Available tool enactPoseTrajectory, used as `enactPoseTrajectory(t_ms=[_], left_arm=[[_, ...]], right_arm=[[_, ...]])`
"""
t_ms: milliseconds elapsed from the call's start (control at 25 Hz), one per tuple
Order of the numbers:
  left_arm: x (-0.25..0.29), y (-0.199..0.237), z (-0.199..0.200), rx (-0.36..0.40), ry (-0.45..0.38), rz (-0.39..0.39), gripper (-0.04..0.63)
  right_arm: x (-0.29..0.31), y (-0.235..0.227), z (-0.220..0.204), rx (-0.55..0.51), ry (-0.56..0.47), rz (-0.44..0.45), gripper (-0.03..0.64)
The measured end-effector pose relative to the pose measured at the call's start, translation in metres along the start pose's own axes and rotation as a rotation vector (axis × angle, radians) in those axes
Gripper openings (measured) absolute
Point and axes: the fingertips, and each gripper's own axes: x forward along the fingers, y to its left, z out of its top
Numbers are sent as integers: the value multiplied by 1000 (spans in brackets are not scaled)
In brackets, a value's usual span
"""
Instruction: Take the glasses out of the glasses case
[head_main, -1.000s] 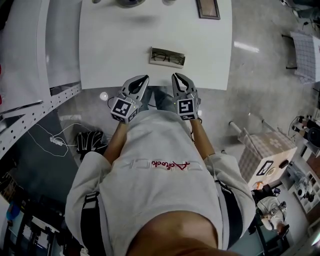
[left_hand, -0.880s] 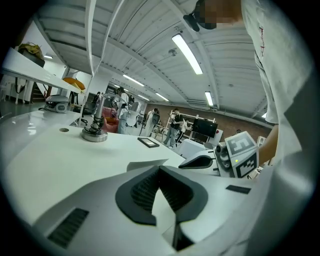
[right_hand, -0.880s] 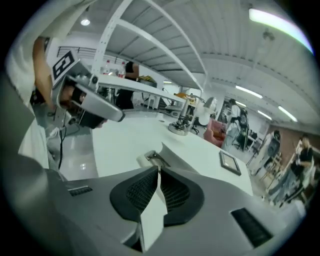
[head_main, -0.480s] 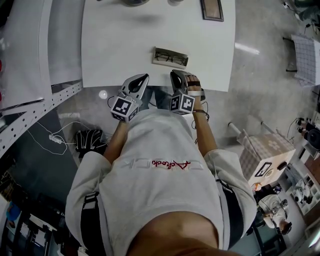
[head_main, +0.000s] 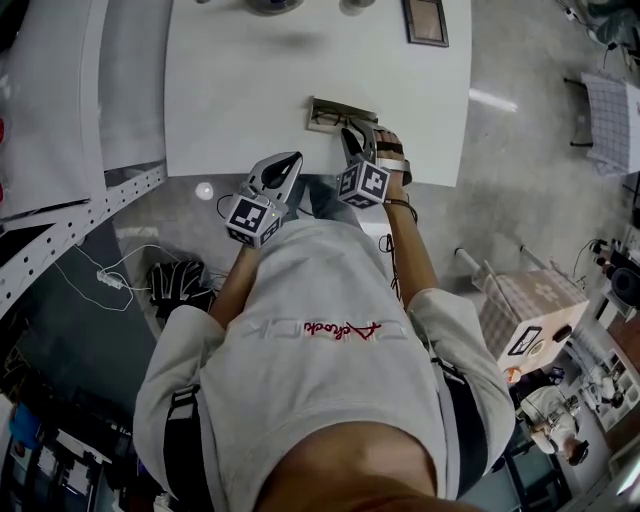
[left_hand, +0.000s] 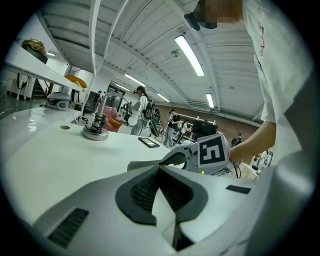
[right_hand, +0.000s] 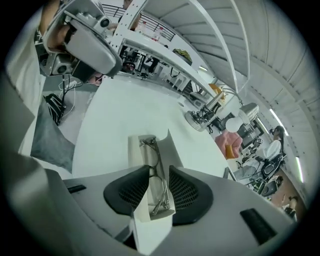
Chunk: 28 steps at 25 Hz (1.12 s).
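An open, pale glasses case (head_main: 325, 112) lies near the front edge of the white table (head_main: 250, 80), with dark-rimmed glasses (head_main: 322, 119) inside. My right gripper (head_main: 358, 136) reaches over the table edge onto the case's right end. In the right gripper view its jaws are opening. The case (right_hand: 134, 150) and the glasses (right_hand: 150, 146) run between the dark pads (right_hand: 189, 192), which do not press on them. My left gripper (head_main: 288, 162) hangs just off the table edge, left of the case. Its tips meet, with nothing between them (left_hand: 160, 169).
At the table's far side stand a dark framed slab (head_main: 427, 20) and a round metal base (head_main: 268, 5). A white perforated rack (head_main: 60, 230) runs along the left. Cables and a black bag (head_main: 180, 280) lie on the floor below the left gripper.
My right gripper has moved forward from the table edge onto the case, rolled about its axis and spread its jaws. The left gripper has stayed put.
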Motion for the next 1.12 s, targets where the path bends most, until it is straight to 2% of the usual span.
enactPoseTrajectory(t_ms=[600,680,880,1120], left_arm=[[-7,8,0,-17,-2,22,-2],[-7,9,1,-19,-1,22,-2],[-5,8,2,-19,2,18,-2],[-7,11,-1,-23,2,13,-2]], right_arm=[[30,-9,-6,-60,45,70,115],[32,-8,-7,-62,51,75,107],[34,-6,-12,-68,66,67,37],[35,-6,-10,-68,67,49,35]])
